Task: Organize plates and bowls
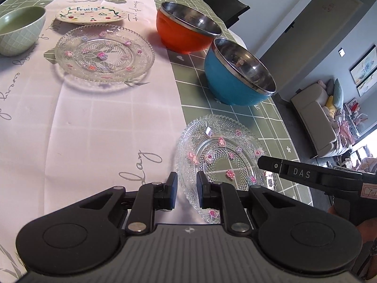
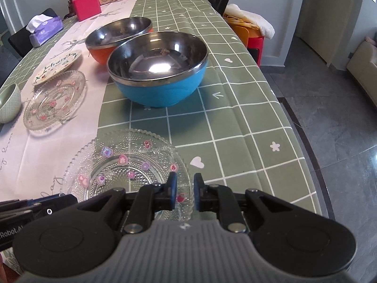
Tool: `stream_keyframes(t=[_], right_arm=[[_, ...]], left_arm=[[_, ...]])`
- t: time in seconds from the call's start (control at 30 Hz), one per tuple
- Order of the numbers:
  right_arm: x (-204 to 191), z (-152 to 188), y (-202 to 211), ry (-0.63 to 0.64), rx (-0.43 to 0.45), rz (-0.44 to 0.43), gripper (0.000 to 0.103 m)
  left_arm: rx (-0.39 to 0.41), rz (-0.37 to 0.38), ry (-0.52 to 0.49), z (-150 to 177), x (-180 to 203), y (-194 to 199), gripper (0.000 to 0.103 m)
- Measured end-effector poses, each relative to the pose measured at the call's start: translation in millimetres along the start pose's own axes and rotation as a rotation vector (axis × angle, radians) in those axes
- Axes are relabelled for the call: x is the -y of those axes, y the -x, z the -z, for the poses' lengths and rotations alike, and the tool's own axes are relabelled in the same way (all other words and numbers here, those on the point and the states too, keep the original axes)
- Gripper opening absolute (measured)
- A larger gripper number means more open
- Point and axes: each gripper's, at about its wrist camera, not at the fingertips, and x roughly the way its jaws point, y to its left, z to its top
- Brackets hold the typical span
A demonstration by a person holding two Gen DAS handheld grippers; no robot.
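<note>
Both tools sit at the near glass plate (image 2: 127,165), one at each side of its rim — a two-sided approach that suits a wide, shallow, slippery dish better than a single pinch would. The left tool (image 1: 186,189) has its jaws a little apart with the plate's left rim in the gap; the pads do not look pressed on the glass. The right tool (image 2: 184,192) is likewise slightly spread, its jaws straddling the plate's near right rim, with no clear pinch visible. From the left wrist view the right tool's finger comes in low over the plate's far edge.

The plate rests on the tabletop (image 2: 235,108), straddling the border of the pink runner (image 1: 94,122) and the green check cloth. Its twin, the far glass plate (image 1: 104,55), lies well apart on the runner, near the green bowl (image 1: 18,30) and the "Fruity" plate (image 1: 90,14). The blue bowl (image 2: 160,70) and orange bowl (image 2: 117,37) stand side by side just beyond the near plate — like with like, which suggests the near plate belongs on its twin.
</note>
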Motion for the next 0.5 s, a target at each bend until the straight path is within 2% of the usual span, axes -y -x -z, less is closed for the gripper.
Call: stream_keyframes(t=[0.1, 0.13, 0.2, 0.33, 0.5], right_arm=[[2.6, 0.2, 4.9, -0.019, 0.036, 0.002, 0.017], [3.2, 0.6, 7.6, -0.024, 0.053, 0.0, 0.019], [1.9, 1.5, 12.2, -0.022, 0.092, -0.007, 0.022], [-5.8, 5.5, 23.3, 0.012, 0.177, -0.116, 0.023], [-27.3, 5.5, 28.0, 0.102, 0.203, -0.17, 0.023]], left_arm=[[0.019, -0.008, -0.012, 1.2, -0.4, 5.8, 0.036], [0.027, -0.014, -0.015, 1.1, -1.2, 9.3, 0.037], [0.049, -0.016, -0.025, -0.8, -3.5, 18.2, 0.04], [0.101, -0.011, -0.044, -8.1, -14.4, 37.9, 0.042], [0.131, -0.06, -0.094, -27.2, -43.1, 54.7, 0.043]])
